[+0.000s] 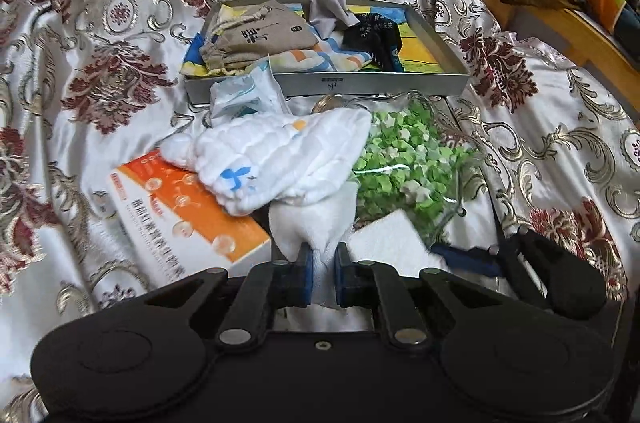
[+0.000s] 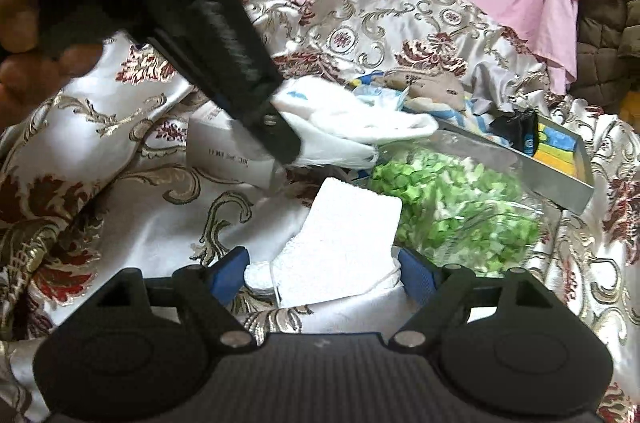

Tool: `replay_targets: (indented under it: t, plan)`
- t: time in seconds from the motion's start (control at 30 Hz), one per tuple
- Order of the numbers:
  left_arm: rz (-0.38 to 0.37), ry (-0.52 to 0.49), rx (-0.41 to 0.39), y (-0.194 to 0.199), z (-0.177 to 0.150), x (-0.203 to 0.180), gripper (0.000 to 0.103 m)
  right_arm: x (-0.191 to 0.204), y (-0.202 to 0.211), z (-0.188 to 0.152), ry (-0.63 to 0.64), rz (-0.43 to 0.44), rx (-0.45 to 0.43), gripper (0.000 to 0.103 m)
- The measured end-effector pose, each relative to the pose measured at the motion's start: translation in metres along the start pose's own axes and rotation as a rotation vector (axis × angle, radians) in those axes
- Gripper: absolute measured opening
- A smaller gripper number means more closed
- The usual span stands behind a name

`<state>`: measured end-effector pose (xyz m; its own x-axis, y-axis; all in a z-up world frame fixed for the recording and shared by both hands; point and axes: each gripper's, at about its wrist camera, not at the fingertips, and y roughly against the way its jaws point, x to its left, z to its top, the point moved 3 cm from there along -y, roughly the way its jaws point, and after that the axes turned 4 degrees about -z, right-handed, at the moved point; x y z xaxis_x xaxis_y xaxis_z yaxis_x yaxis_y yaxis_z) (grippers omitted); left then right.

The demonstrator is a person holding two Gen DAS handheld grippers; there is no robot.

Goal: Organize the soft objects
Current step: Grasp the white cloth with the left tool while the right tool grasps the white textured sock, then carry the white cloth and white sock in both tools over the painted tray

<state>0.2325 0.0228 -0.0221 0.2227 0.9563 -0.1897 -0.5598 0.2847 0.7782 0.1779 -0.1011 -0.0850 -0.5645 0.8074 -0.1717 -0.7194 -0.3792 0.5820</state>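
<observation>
The step in hand looked to be the carrying one: a white quilted cloth [image 1: 280,159] had been picked up and seemed bound for the shallow grey tray [image 1: 360,81] that lay just beyond it on the brocade bedspread [image 1: 100,23]. The left gripper [image 1: 322,259] was pressed together on a bunched corner of that cloth, its blue pads [image 1: 306,263] nipping the fabric so that the rest of it hung forward over an orange-and-white box [image 1: 188,219] and the edge of a clear bag of green paper stars [image 1: 408,159]. The tray already held a beige drawstring pouch [image 1: 260,39], a grey rag [image 1: 326,3], a striped cloth [image 1: 320,59] and a dark pouch [image 1: 376,35].

By my reading, the next move called for bringing the hanging cloth across the near wall of the tray and only then letting go, since the slack fabric could drag on the plastic packet [image 1: 248,95] that leaned on that wall.

The right gripper [image 2: 326,275] stood spread wide, its blue fingers [image 2: 230,273] either side of a folded white towel [image 2: 344,239] lying on the bedspread beside the bag; whether the pads touched the towel could not be told, but they were not squeezing it
</observation>
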Motion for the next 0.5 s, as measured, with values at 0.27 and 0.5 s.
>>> replay_targets:
  t: [0.27, 0.5]
  plan:
    - [0.026, 0.012, -0.059, 0.039, -0.001, -0.017, 0.010, -0.019, 0.029, 0.008, -0.099, 0.011, -0.061, 0.084]
    - [0.020, 0.049, -0.116, 0.061, -0.004, -0.024, 0.010, -0.026, 0.050, 0.021, -0.108, -0.012, -0.152, 0.084]
